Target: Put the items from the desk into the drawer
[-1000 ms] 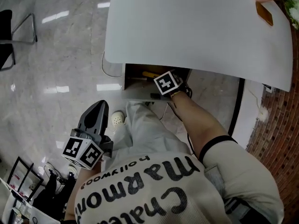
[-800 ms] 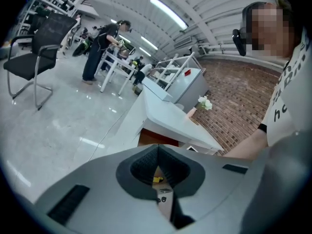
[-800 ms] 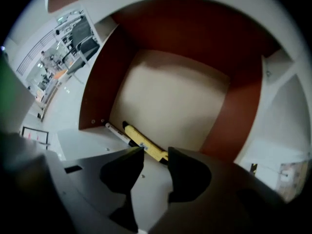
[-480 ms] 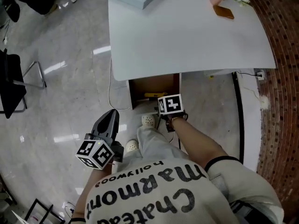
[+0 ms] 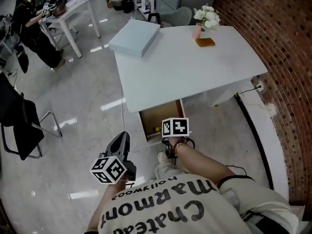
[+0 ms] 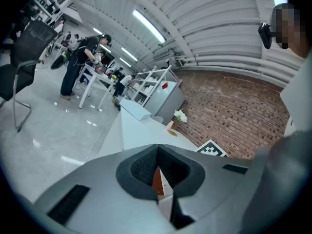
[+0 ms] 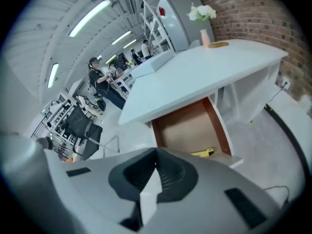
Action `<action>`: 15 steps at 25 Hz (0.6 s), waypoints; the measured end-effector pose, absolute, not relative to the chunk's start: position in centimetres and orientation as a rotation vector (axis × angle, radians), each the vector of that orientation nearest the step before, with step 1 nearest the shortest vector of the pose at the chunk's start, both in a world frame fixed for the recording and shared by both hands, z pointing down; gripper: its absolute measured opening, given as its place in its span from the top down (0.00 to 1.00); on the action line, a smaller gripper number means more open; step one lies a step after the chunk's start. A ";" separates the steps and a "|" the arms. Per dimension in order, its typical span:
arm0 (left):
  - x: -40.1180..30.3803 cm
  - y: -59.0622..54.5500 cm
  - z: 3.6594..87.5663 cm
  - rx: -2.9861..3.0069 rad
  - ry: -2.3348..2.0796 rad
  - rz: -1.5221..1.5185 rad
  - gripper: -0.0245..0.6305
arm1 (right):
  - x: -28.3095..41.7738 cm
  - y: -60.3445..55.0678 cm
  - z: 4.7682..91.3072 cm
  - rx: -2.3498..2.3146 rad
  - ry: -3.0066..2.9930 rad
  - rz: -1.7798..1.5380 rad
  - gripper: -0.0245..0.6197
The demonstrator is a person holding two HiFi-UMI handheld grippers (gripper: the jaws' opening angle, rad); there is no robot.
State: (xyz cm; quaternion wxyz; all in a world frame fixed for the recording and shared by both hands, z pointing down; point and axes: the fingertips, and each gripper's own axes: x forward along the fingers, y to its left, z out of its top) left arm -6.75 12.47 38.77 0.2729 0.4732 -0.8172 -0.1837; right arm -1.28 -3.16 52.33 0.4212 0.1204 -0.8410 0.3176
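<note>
We take the open drawer [image 7: 187, 123] as the reference for every position below. The drawer stands pulled out from under the near edge of the white tabletop [image 5: 190, 77], with its brown floor exposed. One yellow item [image 7: 204, 153] lies inside the drawer, against its front wall.

The right gripper [image 7: 156, 152] hangs above the front of the drawer and tilts down toward it. Its jaws have just been closing; they now meet at the tips, and we see nothing between them. In the head view its marker cube [image 5: 174, 127] overlaps the front edge of the drawer.

The left gripper [image 6: 157, 149] is held left of the drawer and nearer the person, over the glossy floor [image 5: 87, 106]. Its jaws are together at the tips and clamp nothing.

Three things stand on the tabletop, all beyond the drawer and well apart from it. A flat light-blue box [image 5: 135, 37] lies beyond the drawer and to its left. A pink vase [image 5: 197, 31] with white flowers stands beyond the drawer and slightly to its right. A flat brown item [image 5: 205, 42] lies just beside the vase, on the side facing the drawer.

A black chair [image 5: 22, 126] stands well left of the drawer. A brick wall [image 5: 278, 43] runs to the right of the drawer.
</note>
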 end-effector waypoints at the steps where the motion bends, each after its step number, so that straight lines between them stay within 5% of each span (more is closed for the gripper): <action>1: -6.7 12.6 37.9 1.287 -2.209 -0.493 0.96 | -1.5 -2.8 50.7 0.293 -2.140 0.805 0.96; 15: -5.1 14.3 25.9 1.534 -2.340 -0.507 0.96 | -1.7 -1.5 29.2 0.221 -2.682 0.824 0.96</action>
